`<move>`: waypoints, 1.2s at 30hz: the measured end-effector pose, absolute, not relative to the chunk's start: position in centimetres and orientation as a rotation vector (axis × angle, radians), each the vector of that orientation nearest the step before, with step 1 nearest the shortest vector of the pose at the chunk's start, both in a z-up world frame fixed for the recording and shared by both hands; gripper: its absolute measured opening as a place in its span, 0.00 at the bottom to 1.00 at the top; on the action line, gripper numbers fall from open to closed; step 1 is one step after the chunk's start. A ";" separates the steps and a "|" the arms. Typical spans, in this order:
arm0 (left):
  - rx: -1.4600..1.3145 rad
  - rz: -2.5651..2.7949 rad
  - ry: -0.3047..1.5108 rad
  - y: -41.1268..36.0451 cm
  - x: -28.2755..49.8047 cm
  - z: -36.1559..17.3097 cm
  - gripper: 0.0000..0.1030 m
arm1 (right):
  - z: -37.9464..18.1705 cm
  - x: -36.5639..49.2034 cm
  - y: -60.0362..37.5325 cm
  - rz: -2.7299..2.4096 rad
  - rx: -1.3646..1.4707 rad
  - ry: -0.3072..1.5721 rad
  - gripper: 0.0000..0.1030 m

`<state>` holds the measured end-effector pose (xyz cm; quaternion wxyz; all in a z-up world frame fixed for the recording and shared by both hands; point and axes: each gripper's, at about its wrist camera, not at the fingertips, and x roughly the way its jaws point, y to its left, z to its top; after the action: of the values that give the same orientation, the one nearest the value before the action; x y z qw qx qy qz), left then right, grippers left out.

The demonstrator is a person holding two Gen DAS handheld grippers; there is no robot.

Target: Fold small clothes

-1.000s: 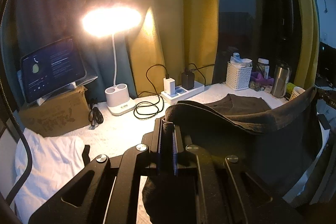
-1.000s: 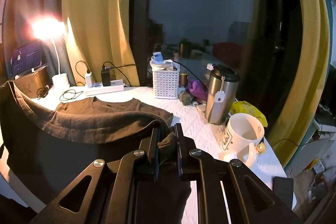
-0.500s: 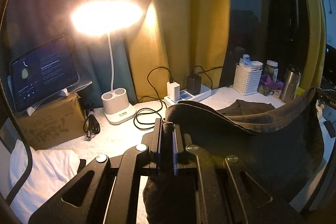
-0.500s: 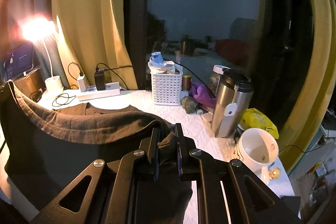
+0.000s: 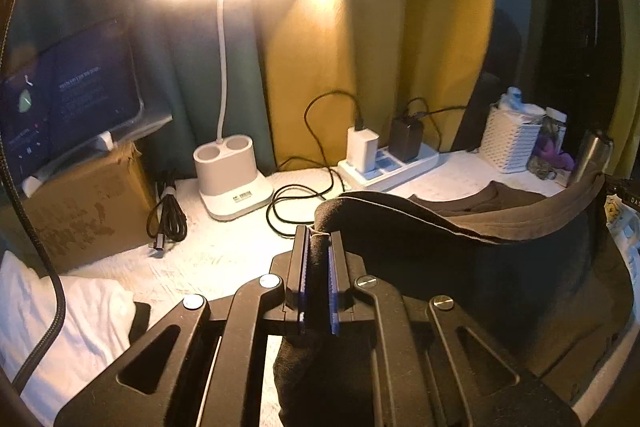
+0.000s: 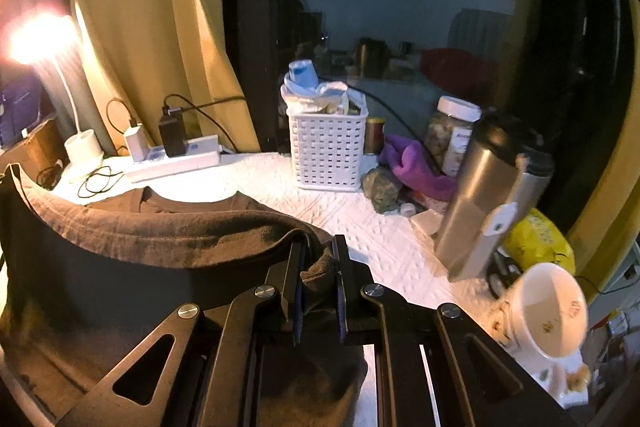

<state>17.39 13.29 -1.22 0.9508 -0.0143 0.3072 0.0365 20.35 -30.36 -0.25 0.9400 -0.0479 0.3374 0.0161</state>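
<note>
A dark brown shirt (image 5: pixel 480 251) hangs stretched between my two grippers above the white table cover. Its far part lies on the table near the power strip. My left gripper (image 5: pixel 318 239) is shut on one corner of the shirt's hem. My right gripper (image 6: pixel 318 255) is shut on the other corner of the shirt (image 6: pixel 152 239), with a fold bunched between the fingers. The lifted hem sags in a curve between them, and the cloth below each gripper hangs down out of view.
A lit desk lamp (image 5: pixel 228 183), power strip (image 5: pixel 390 163) with chargers and loose cables, and a tablet on a cardboard box (image 5: pixel 80 203) stand at the back left. A white cloth (image 5: pixel 60 315) lies front left. A white basket (image 6: pixel 326 147), steel flask (image 6: pixel 480 195) and mug (image 6: pixel 548 311) stand at the right.
Both grippers have moved forward toward the back of the table with the shirt held between them. The lamp, power strip and basket appear closer.
</note>
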 end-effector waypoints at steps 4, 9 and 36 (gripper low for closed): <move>-0.029 0.070 0.661 13.7 19.5 -2.9 0.06 | -1.8 22.7 -30.3 0.030 -0.098 0.726 0.12; -0.037 0.076 0.724 14.1 22.0 -5.3 0.06 | -4.4 25.4 -30.7 0.009 -0.090 0.792 0.12; -0.013 0.231 0.782 15.8 25.4 -7.0 0.32 | -5.6 30.1 -30.5 -0.199 -0.209 0.780 0.69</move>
<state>25.41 15.84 -7.03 0.9180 -0.0066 0.3803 0.1123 30.06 -30.45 -5.63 0.9148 -0.1015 0.3790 -0.0965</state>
